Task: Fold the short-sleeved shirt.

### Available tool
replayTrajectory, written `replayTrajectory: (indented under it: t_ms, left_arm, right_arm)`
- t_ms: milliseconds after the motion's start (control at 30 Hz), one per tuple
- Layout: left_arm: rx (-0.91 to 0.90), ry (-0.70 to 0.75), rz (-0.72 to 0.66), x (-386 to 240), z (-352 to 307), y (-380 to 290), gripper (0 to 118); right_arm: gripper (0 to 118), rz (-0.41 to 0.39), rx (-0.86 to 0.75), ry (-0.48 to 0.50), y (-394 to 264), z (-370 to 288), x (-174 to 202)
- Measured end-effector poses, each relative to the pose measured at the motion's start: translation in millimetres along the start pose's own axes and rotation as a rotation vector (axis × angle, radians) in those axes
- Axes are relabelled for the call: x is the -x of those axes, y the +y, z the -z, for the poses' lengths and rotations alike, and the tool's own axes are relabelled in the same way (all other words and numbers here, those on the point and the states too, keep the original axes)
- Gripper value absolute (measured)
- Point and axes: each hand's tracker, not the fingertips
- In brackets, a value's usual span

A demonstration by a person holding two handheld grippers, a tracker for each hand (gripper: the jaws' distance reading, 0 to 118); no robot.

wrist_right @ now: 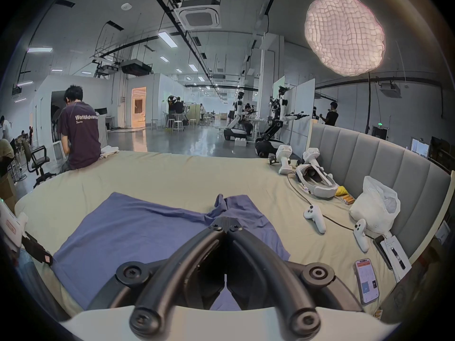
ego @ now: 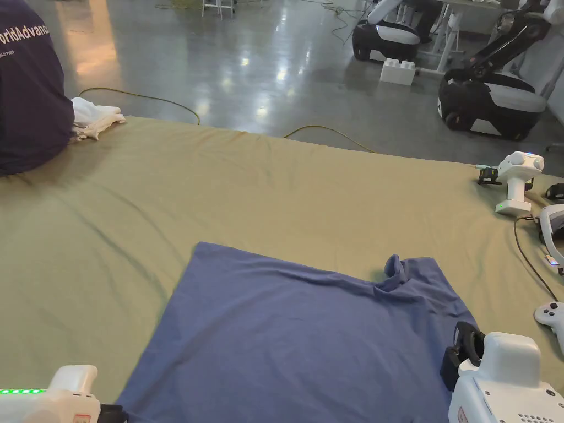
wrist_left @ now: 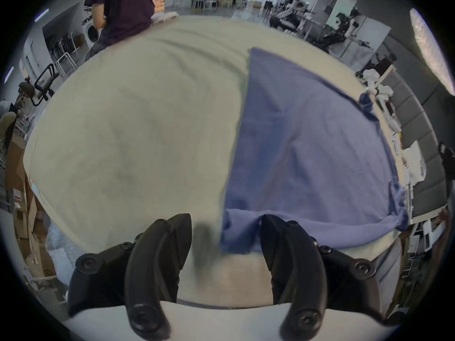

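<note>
Shirt (ego: 308,330) first: it is blue and it lies spread on the big bed (ego: 275,187), close to my edge of it. It looks partly folded already, like a wide square, but I cannot tell how many folds it has.

My worry starts with the bed. Its green sheet is soft and has wrinkles, so when I drag the shirt the sheet may bunch up under it and spoil the fold.

Next is the far edge of the shirt. A little bump of cloth (ego: 394,268) sticks up there, with a long crease running from it. If I fold over it, the bump could get trapped inside and leave a lump.

My left gripper (wrist_left: 225,235) is spread wide, holding nothing. One of its fingers sits over the near corner of the shirt and the other over bare sheet. If I pinch here, I may grab sheet too, or only the top layer.

My right gripper (wrist_right: 225,224) is squeezed together, up above the shirt. I see no cloth between its tips. It must spread before it can help.
</note>
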Motion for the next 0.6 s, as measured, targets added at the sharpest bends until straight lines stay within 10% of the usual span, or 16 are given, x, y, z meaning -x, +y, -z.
replayTrajectory:
  t_ms: [167,333,467,600]
  left_arm:
    - [-0.052,0.074,0.042,-17,2,-11,61]
    - [-0.045,0.03,0.093,-28,-2,-12,14]
    - [-0.04,-0.012,0.093,-24,-8,-12,9]
    - [-0.049,-0.023,0.093,-18,-15,-14,9]
  right_arm:
    - [0,-0.01,0.036,0.0,-6,-2,-3]
    - [0,-0.019,0.079,-0.012,-14,-3,-14]
    - [1,-0.067,0.204,-0.053,-20,-2,-30]
    - [65,-0.059,0.424,-0.036,-35,-1,-62]
